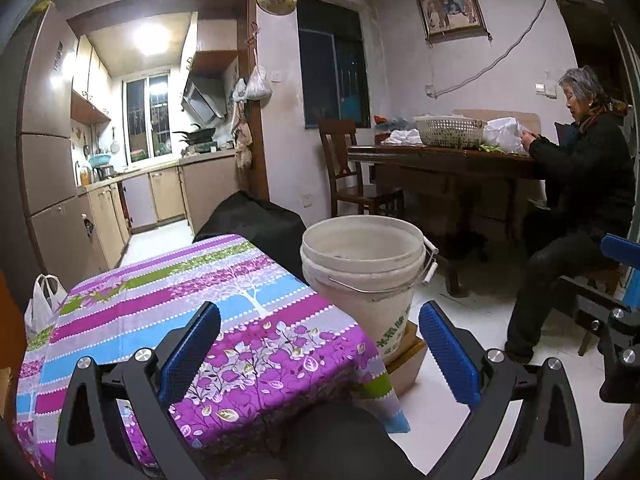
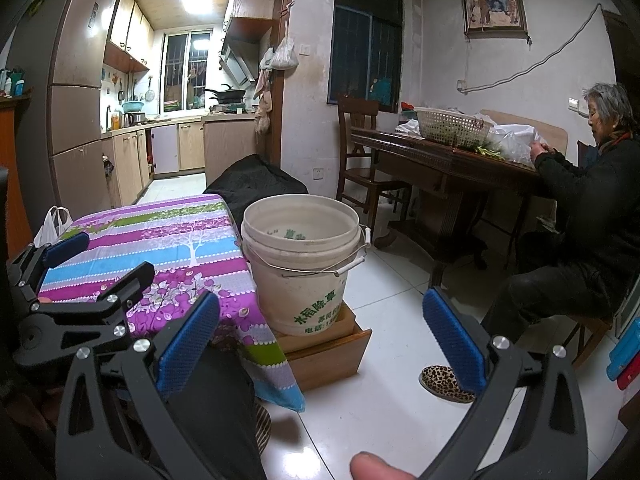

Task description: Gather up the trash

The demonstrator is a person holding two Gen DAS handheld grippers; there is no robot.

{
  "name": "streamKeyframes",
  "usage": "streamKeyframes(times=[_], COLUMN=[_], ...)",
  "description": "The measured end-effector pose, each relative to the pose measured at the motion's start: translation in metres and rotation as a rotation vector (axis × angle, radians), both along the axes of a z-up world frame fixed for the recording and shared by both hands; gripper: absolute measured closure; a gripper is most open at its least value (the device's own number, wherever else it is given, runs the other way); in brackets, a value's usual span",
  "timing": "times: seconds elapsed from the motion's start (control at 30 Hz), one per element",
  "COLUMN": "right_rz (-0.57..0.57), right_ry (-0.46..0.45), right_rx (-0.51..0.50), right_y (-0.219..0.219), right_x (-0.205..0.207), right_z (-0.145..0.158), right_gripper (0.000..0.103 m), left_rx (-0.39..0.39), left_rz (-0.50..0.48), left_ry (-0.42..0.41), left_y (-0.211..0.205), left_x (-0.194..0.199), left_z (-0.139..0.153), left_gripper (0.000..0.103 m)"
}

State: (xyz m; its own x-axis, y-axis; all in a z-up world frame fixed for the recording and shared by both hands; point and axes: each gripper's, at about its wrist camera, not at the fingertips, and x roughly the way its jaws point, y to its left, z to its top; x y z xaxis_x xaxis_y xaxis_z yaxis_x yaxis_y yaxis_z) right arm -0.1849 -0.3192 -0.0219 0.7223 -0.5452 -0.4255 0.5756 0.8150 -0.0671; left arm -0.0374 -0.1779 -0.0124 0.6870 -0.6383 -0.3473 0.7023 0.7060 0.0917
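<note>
Beside worktop (image 1: 168, 280): white bucket (image 1: 362, 276) on wooden box (image 2: 328, 350), ready for trash. Left tool (image 1: 320, 354), right tool (image 2: 320, 346) wide apart, holding nothing.

A lived-in home. A doorway opens onto a kitchen with cabinets (image 2: 132, 160) and a range hood (image 2: 240, 64), while the tiled dining room holds a wooden dining table (image 2: 440, 152), a chair (image 2: 360, 152) and a framed picture (image 2: 494, 8).

Seated person (image 2: 592, 184) in dark clothes at a dark wooden bench (image 2: 440, 152), woven basket (image 2: 452, 126) and white plastic bags (image 2: 514, 140) on it, wooden chair (image 2: 360, 152) beside, framed elephant picture (image 2: 494, 8) on the wall, lit kitchen (image 2: 172, 92) beyond the doorway, leopard-print slipper (image 2: 440, 380) on the tiled floor (image 2: 380, 400).
</note>
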Motion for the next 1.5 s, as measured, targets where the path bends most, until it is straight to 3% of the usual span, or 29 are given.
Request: streamKeyframes(times=[0.1, 0.43, 0.57, 1.5], right_rz=[0.001, -0.01, -0.01, -0.01], right_ry=[0.002, -0.009, -0.012, -0.009], right_rx=[-0.001, -0.003, -0.005, -0.007], right_y=[0.0, -0.001, 0.001, 0.002], right_x=[0.0, -0.001, -0.002, -0.001], right_z=[0.0, 0.009, 0.009, 0.005], right_gripper=[0.005, 0.005, 0.005, 0.005], left_rx=[0.008, 0.02, 0.032, 0.022], left_rz=[-0.011, -0.024, -0.045, -0.007], left_ry=[-0.037, -0.016, 0.082, 0.021], left_y=[-0.002, -0.004, -0.006, -0.005], left_x=[-0.007, -0.004, 0.008, 0.001], left_z=[0.0, -0.001, -0.002, -0.003], left_gripper=[0.004, 0.006, 0.006, 0.005])
